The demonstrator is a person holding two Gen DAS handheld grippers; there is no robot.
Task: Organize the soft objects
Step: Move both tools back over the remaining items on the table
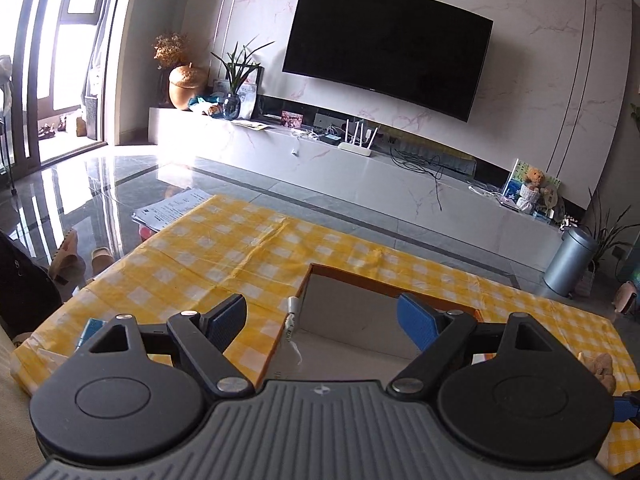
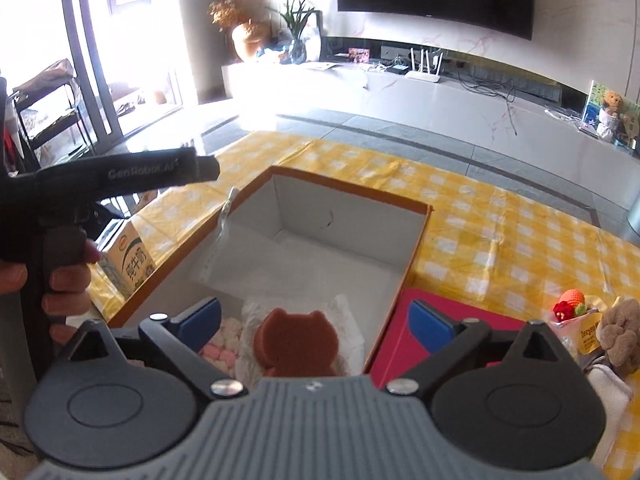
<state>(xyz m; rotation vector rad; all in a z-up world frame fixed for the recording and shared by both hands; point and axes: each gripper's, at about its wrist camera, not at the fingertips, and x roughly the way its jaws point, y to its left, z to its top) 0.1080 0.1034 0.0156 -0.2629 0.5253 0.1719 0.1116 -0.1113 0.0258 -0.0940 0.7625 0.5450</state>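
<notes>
Living room, yellow checked cloth [image 2: 500, 216] over bench. Open cardboard box [image 2: 412, 256] on cloth. Brown bear-shaped sponge [image 2: 296, 340] inside box at near end, on white tissue [image 2: 348, 320], beside pink-white marshmallows [image 2: 224, 344]. Right tool [image 2: 316, 320] above sponge, fingers apart, empty. Left tool [image 1: 324, 320] over box edge, fingers apart, empty.
</notes>
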